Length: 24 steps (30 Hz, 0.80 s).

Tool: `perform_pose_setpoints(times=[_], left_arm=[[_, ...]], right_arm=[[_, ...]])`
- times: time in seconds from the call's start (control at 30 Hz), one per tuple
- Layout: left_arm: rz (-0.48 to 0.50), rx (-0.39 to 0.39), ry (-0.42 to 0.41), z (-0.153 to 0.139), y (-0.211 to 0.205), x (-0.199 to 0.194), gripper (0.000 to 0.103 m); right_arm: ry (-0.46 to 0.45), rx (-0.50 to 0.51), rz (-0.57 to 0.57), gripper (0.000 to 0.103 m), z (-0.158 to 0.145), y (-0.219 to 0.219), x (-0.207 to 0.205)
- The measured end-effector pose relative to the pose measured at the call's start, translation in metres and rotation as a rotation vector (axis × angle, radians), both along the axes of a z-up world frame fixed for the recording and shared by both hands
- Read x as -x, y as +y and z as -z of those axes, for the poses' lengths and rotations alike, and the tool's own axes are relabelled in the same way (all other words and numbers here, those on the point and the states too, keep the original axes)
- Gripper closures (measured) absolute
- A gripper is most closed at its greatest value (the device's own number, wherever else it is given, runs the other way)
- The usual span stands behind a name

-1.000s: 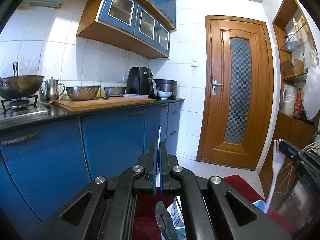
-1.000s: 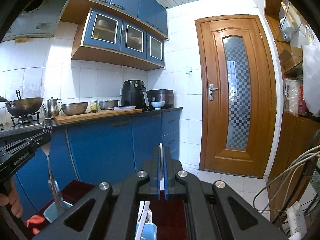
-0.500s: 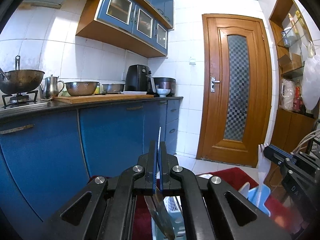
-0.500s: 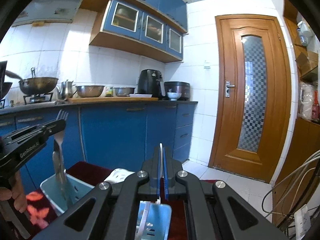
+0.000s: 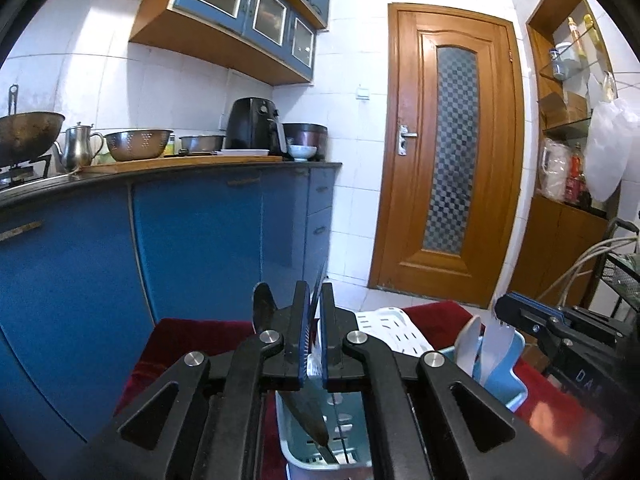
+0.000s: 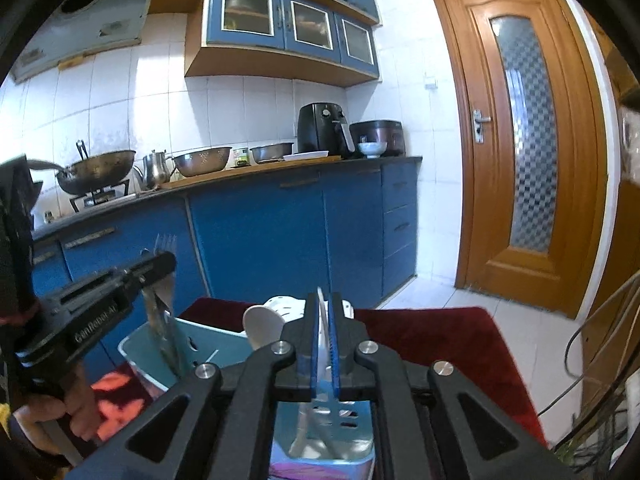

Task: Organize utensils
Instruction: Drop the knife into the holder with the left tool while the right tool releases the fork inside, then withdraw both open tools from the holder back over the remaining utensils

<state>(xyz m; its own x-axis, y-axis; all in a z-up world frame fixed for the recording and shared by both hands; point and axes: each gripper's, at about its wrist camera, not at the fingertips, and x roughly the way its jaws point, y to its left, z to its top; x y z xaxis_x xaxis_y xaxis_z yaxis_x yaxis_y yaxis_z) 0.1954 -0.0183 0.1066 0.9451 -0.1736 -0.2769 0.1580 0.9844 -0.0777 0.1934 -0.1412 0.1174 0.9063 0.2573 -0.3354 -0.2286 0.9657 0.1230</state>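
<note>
My left gripper (image 5: pixel 314 300) is shut on a metal fork (image 6: pixel 162 316) held upright, its handle down inside a light blue utensil caddy (image 5: pixel 320 440). It also shows in the right wrist view (image 6: pixel 156 268) at the left. My right gripper (image 6: pixel 325 312) is shut on a white plastic fork (image 6: pixel 320 308), whose handle reaches down into a blue caddy compartment (image 6: pixel 324 428). In the left wrist view the right gripper (image 5: pixel 508 312) holds that white fork (image 5: pixel 496 344) over the caddy (image 5: pixel 500 364). A white spoon (image 6: pixel 262 326) stands in the caddy.
The caddy sits on a red patterned cloth (image 6: pixel 440 336). A white perforated basket (image 5: pixel 388 328) lies behind it. Blue kitchen cabinets (image 5: pixel 192 248) with pans and bowls stand at the left, a wooden door (image 5: pixel 452 152) ahead, cables (image 6: pixel 600 360) at the right.
Both grippers have come lower and tilted down toward the caddy. The metal fork and the white fork have gone down into their compartments.
</note>
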Motion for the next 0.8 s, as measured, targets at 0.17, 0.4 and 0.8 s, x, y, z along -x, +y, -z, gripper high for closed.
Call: perform_pose_setpoints(times=[0.17, 0.4, 0.8], left_arm=[[0.018, 0.010, 0.000, -0.005, 0.001, 0.009, 0.085], [0.045, 0.048, 0.022, -0.017, 0.007, 0.024, 0.083], [0.087, 0.105, 0.057, -0.046, 0.017, 0.061, 0.080]], right_arm=[[0.001, -0.054, -0.018, 0.085, -0.010, -0.005, 0.009], [-0.005, -0.110, -0.026, 0.081, -0.029, -0.010, 0.027], [0.040, -0.182, -0.027, 0.081, -0.050, -0.022, 0.066]])
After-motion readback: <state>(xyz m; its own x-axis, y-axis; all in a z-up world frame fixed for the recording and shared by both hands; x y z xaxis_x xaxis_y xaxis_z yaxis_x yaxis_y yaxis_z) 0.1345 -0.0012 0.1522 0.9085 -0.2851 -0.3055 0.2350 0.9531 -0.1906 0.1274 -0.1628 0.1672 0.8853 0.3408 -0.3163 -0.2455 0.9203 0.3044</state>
